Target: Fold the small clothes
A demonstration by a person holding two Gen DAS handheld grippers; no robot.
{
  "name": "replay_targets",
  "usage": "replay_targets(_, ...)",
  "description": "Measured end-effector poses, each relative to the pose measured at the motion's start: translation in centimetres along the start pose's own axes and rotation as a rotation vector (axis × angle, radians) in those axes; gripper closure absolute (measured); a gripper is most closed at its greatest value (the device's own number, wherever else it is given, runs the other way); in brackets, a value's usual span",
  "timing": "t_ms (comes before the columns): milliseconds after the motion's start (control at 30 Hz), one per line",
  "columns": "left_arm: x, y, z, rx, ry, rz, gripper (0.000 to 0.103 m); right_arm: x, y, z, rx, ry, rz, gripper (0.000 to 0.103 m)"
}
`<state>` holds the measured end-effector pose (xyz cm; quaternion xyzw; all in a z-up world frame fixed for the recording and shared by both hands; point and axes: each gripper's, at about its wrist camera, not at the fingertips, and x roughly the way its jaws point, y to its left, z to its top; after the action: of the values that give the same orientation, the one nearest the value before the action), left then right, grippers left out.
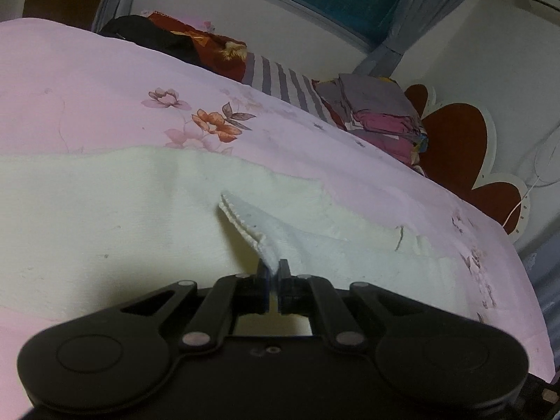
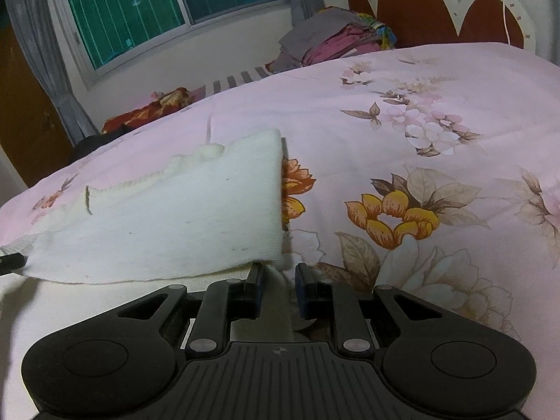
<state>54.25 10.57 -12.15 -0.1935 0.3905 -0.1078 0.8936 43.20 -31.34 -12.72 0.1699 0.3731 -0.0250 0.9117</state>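
A cream knit garment [image 1: 115,206] lies spread on the pink floral bedspread [image 1: 87,80]. My left gripper [image 1: 274,268] is shut on a corner of its hem, and the pinched edge [image 1: 245,224] stands up from the bed. In the right wrist view the garment [image 2: 168,217] lies folded over, its folded edge [image 2: 278,192] facing right. My right gripper [image 2: 279,273] is open at the garment's near right corner, with cloth between the jaws. The left gripper's tip shows at the left edge [image 2: 10,262].
A pile of folded clothes [image 1: 381,119] and a striped cloth [image 1: 287,84] lie at the far side of the bed by the red headboard [image 1: 455,140]. Dark and red fabrics [image 1: 182,42] lie below the window. The bed's edge [image 1: 525,280] drops off at right.
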Motion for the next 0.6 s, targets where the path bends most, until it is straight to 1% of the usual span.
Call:
replay_targets(133,-0.1,0.3,-0.2,-0.002,-0.01,0.015,0.099,0.1,0.3,0.0,-0.016,0.002,-0.012,0.085)
replay_targets(200,0.4,0.4,-0.5,0.012,0.006,0.022,0.099,0.1,0.4,0.0,-0.021,0.001,-0.016,0.085)
replay_targets(233,0.8,0.6,-0.6,0.019,0.026,0.02,0.099,0.2,0.5,0.0,-0.024,0.001,-0.018,0.085)
replay_targets(267,1.1,0.7,-0.7,0.023,0.057,0.032,0.092,0.2,0.5,0.0,-0.027,0.001,-0.019,0.084)
replay_targets(300,1.0,0.8,-0.8,0.022,0.054,0.047,0.078,0.1,0.5,0.0,-0.026,0.001,-0.017,0.084)
replay_targets(333,0.2,0.8,-0.8,0.026,0.023,0.07,0.068,-0.1,0.4,0.1,-0.015,-0.001,-0.013,0.084)
replay_targets(367,-0.9,0.5,-1.0,0.044,-0.021,0.114,0.046,-0.7,0.2,0.2,0.008,-0.02,-0.004,0.084)
replay_targets(400,-1.9,0.0,-1.2,0.079,-0.08,0.159,0.036,-1.8,-0.2,0.3,0.029,-0.06,0.015,0.084)
replay_targets(433,-2.6,-0.8,-1.5,0.121,-0.113,0.164,0.036,-2.7,-0.3,0.4,0.037,-0.091,0.032,0.084)
replay_targets(500,-2.5,-3.4,-1.8,0.221,-0.107,0.125,0.036,-3.7,0.0,0.8,0.032,-0.135,0.056,0.084)
replay_targets(567,-1.3,-5.9,-2.4,0.29,-0.088,0.086,0.034,-2.9,1.3,1.4,0.011,-0.108,0.078,0.084)
replay_targets(600,-0.7,-6.7,-2.6,0.305,-0.077,0.075,0.034,-2.0,2.1,1.6,-0.003,-0.086,0.092,0.084)
